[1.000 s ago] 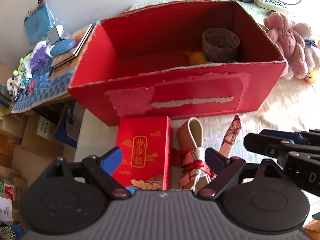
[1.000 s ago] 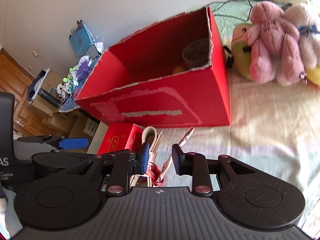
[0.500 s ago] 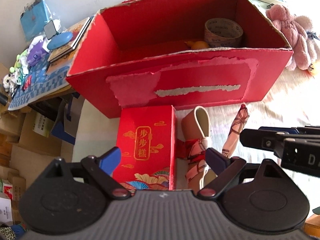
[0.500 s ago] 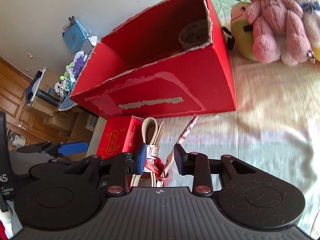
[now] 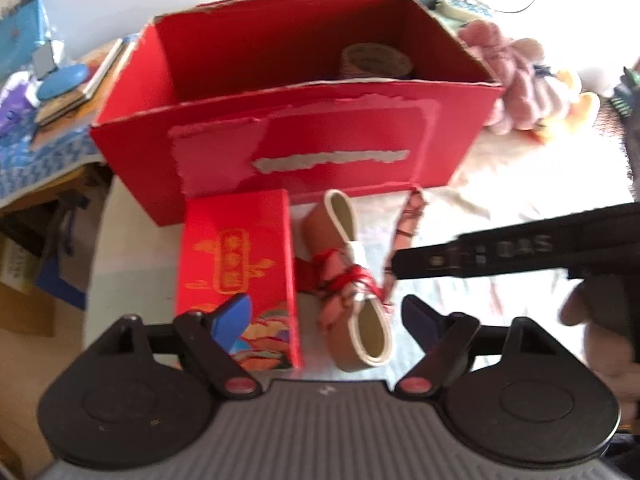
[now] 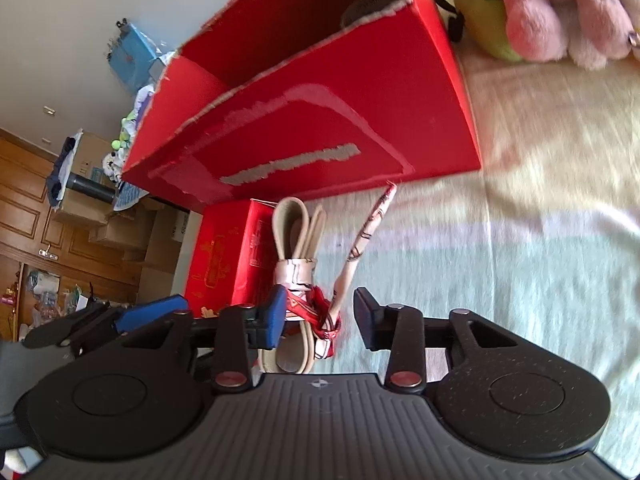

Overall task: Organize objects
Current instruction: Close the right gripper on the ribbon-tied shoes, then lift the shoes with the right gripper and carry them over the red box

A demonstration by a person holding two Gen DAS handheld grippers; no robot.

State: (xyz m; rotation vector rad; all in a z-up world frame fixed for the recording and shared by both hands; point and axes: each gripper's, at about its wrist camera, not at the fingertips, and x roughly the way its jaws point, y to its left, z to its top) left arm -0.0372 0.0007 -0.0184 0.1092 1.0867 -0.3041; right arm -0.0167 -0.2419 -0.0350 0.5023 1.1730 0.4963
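A coiled tan belt (image 5: pixel 360 316) bound with a red-patterned scarf (image 6: pixel 320 320) lies on the pale bedspread (image 6: pixel 540 260), just beside a small red gift box (image 5: pixel 240 256) and in front of the large open red carton (image 5: pixel 320 128). The left gripper (image 5: pixel 326 316) hangs wide open over the belt and gift box. The right gripper (image 6: pixel 320 314) is part-open around the scarf knot — its fingers seem not to touch it, though blur makes this uncertain. A tape roll (image 5: pixel 376 60) sits inside the carton; plush toys (image 6: pixel 560 8) lie beyond.

Pink plush toys (image 6: pixel 560 12) beside wooden cabinet doors (image 6: pixel 24 216)
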